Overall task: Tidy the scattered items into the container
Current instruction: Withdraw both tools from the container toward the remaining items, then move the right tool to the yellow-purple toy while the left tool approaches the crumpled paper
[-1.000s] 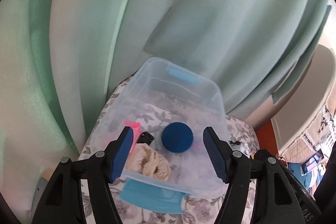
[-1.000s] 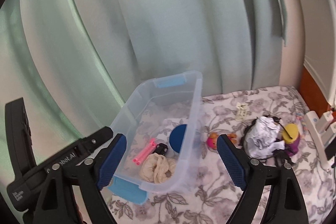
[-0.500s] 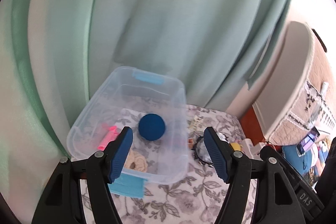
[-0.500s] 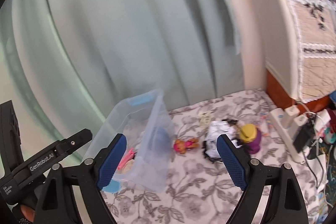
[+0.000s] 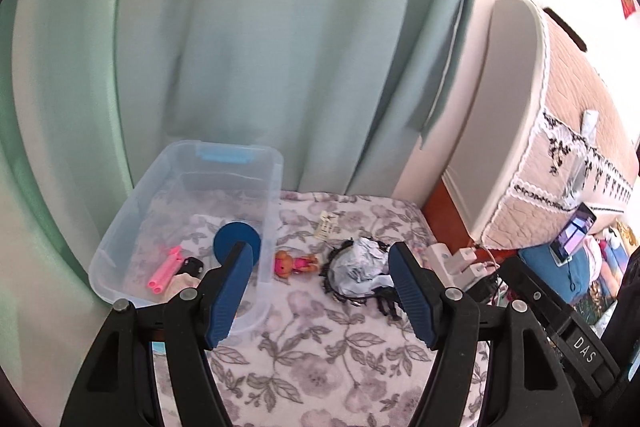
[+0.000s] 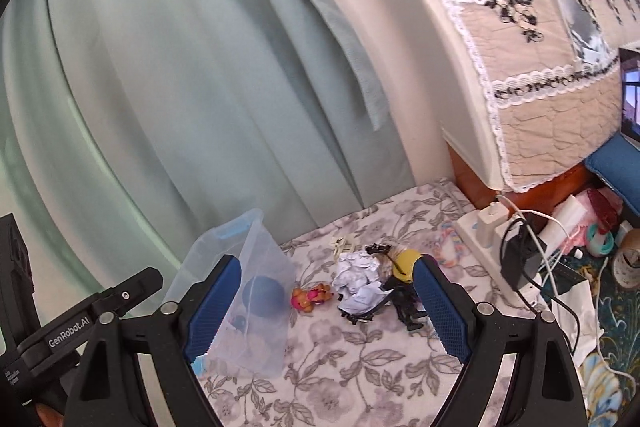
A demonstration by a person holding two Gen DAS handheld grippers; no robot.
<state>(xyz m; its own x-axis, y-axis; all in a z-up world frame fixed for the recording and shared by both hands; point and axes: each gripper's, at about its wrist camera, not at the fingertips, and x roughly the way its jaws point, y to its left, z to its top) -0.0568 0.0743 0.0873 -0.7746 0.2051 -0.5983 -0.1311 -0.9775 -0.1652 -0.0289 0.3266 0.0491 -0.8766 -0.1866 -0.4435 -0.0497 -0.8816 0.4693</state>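
- Looking along the left gripper [image 5: 320, 291], its jaws stood well apart with nothing between them, above the floral blanket [image 5: 312, 359].
- Clear plastic container [image 5: 120, 235] sat at the blanket's left edge, against the green curtain [image 5: 240, 47]; blue ball [image 5: 236, 239], pink tubes [image 5: 164, 269] and a small black item already lay inside.
- Small doll [image 5: 294, 263] lay on the blanket just beside the container's right wall. Judged light and rigid; pinch across the torso.
- Crumpled paper [image 5: 360, 267] lay beyond the doll on a tangle of black lace. Judged featherweight and crushable; a gentle mid-bulk grip should do, though the lace may snag.
- From the right view, the right gripper [image 6: 328, 307] was spread wide and empty.
- Yellow-capped toy [image 6: 406, 261] lay touching the paper's far side; probably hard and smooth, so take it around the body below the cap.
- Power strip [image 6: 480, 227] and cables lay near the blanket's right edge.
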